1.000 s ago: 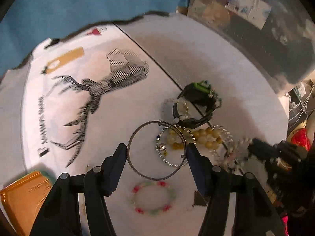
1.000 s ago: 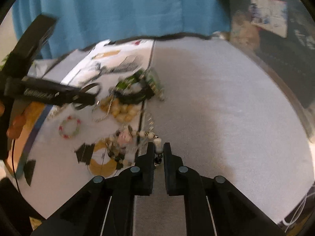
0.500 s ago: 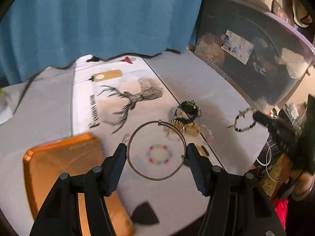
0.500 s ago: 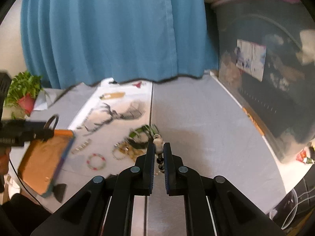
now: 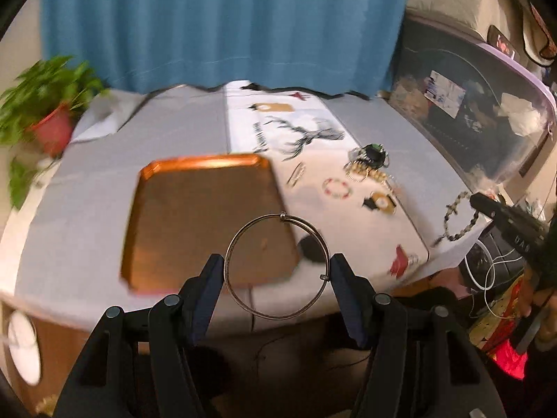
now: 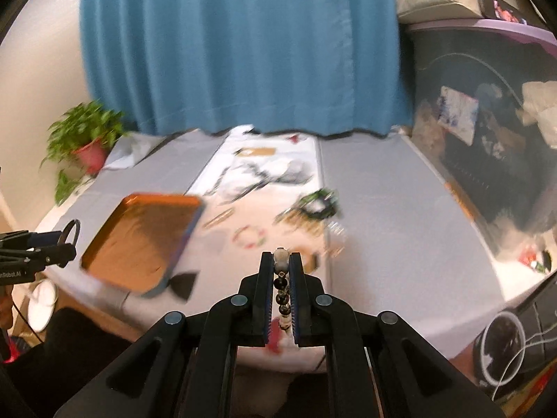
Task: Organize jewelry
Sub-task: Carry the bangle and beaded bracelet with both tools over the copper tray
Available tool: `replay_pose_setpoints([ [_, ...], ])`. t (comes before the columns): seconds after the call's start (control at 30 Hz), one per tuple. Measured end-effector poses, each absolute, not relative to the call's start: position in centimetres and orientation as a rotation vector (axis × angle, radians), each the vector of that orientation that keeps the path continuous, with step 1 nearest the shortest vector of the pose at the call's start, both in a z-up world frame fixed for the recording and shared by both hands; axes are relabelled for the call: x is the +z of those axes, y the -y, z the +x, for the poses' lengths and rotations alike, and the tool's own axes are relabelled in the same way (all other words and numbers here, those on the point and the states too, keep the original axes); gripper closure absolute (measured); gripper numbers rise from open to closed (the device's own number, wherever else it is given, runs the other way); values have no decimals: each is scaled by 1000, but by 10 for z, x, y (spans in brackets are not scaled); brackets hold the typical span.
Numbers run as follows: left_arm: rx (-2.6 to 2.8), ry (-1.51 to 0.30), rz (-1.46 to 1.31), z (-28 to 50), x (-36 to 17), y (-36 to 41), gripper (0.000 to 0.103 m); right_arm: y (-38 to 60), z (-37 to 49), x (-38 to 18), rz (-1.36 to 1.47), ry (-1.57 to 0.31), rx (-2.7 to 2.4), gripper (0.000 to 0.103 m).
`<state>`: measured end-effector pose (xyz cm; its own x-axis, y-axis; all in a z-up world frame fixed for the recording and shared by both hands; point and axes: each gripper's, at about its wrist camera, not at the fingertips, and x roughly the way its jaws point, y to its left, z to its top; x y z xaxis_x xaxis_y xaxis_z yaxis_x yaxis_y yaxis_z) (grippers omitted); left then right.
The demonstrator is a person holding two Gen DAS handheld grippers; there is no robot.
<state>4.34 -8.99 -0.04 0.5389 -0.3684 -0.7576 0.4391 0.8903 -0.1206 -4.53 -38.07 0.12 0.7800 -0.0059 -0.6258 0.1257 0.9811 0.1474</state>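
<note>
Two grippers hang above a grey-clothed table (image 5: 87,188): the left gripper (image 5: 276,271) pinches a thin metal bangle (image 5: 276,266) across its width at lower centre, while the right gripper (image 6: 281,261), jaws pressed nearly together, grips a beaded bracelet (image 6: 281,296) of pale and dark beads. Below the bangle lies a rectangular copper-toned tray (image 5: 195,216), its near corner overlapped by the hoop. Loose jewellery (image 5: 365,170) clusters at centre right on a white runner printed with a deer (image 5: 303,136), a pink-and-green bead ring (image 5: 336,188) just beside it. Only the left view shows the bracelet as a dangling loop (image 5: 457,216) at far right; the right view shows the bangle edge-on (image 6: 69,231) at far left. A blue curtain (image 6: 240,45), blurred potted plant (image 6: 87,139) and clear storage bin (image 5: 487,111) ring the table
</note>
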Motion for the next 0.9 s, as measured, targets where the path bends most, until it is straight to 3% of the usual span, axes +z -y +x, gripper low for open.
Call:
replay_pose_setpoints([
  [0.4, -364, -844, 46, -18, -8, 23, 45, 280, -92, -10, 125, -738, 108, 94],
  [0.9, -341, -838, 64, 9, -15, 22, 45, 241, -50, -6, 56, -767, 165, 94],
])
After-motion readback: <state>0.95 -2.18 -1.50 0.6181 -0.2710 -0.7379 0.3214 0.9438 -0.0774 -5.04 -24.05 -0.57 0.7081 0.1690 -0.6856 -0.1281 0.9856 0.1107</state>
